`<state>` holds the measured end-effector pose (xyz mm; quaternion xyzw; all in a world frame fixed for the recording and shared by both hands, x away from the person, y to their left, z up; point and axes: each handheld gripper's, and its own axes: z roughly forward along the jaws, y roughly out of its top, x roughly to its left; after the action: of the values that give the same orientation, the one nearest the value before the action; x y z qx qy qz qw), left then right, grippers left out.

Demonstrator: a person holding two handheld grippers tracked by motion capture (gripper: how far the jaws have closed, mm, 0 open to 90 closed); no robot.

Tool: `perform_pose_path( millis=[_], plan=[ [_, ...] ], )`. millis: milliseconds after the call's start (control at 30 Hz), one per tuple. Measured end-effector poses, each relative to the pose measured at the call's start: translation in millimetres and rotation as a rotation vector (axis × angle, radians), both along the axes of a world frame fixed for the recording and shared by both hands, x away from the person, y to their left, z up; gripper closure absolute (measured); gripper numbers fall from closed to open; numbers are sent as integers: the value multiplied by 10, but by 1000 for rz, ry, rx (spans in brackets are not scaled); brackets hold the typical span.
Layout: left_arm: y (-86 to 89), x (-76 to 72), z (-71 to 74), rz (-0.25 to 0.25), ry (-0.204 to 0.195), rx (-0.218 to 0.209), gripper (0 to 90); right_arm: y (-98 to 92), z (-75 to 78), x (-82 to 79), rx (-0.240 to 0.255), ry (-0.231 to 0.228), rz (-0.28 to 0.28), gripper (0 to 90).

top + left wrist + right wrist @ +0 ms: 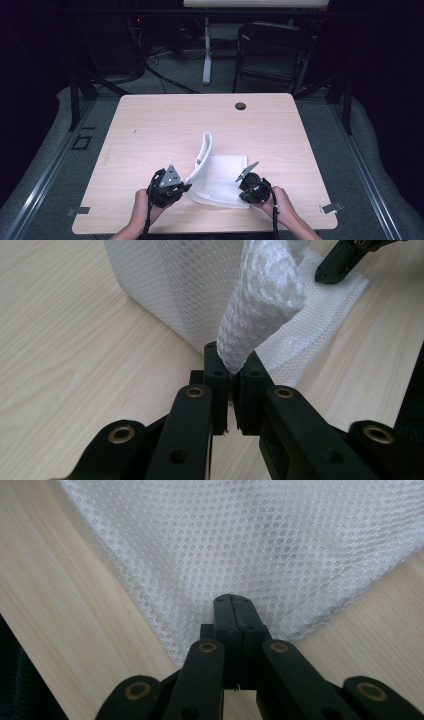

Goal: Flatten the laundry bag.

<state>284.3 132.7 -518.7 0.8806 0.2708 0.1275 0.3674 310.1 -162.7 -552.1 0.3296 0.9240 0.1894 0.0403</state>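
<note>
Broadly, the counter (150, 130) is seen bare from nine o'clock round to three o'clock, with open room toward its far edge. Near the front edge, at six o'clock, the white mesh cloth (222, 180) lies flat, one strip of it lifted toward twelve o'clock. The left tool (232, 375) is clamped on a bunched corner of it. The right tool (235, 605) is pressed together at the cloth's edge; whether any mesh is pinched there is hidden. Both forearms are cut off at the bottom edge.
</note>
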Motion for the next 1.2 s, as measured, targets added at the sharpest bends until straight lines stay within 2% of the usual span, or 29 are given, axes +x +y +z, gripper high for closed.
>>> perform_pose_path(
  millis=[167, 267, 400, 433, 700, 933, 1000, 1100, 1200],
  plan=[
    [9, -4, -16, 9, 2, 0, 860, -29, -11, 21, 17, 1, -23, 900],
    [20, -1, -21, 5, 11, 2, 860, -33, 6, 32, -6, 7, -6, 900],
    [31, 3, -35, 12, 21, 0, 860, -30, 6, 32, -10, 4, -13, 900],
    [35, 6, -36, 10, 28, 6, 860, -29, -3, 27, 2, -2, -26, 900],
    [51, 20, -66, 12, 53, 23, 856, -69, 6, 47, -13, -1, -25, 900],
    [63, 16, -87, 8, 85, 32, 854, -96, 0, 62, 1, -1, -34, 900],
    [73, 17, -84, 3, 97, 37, 845, -101, -3, 65, 9, 2, -37, 900],
    [107, 29, -83, 7, 149, 21, 811, -108, 3, 70, -2, 3, -35, 900],
    [194, 33, -72, 5, 187, 38, 753, -125, 7, 74, -8, 7, -37, 900]
  ],
)
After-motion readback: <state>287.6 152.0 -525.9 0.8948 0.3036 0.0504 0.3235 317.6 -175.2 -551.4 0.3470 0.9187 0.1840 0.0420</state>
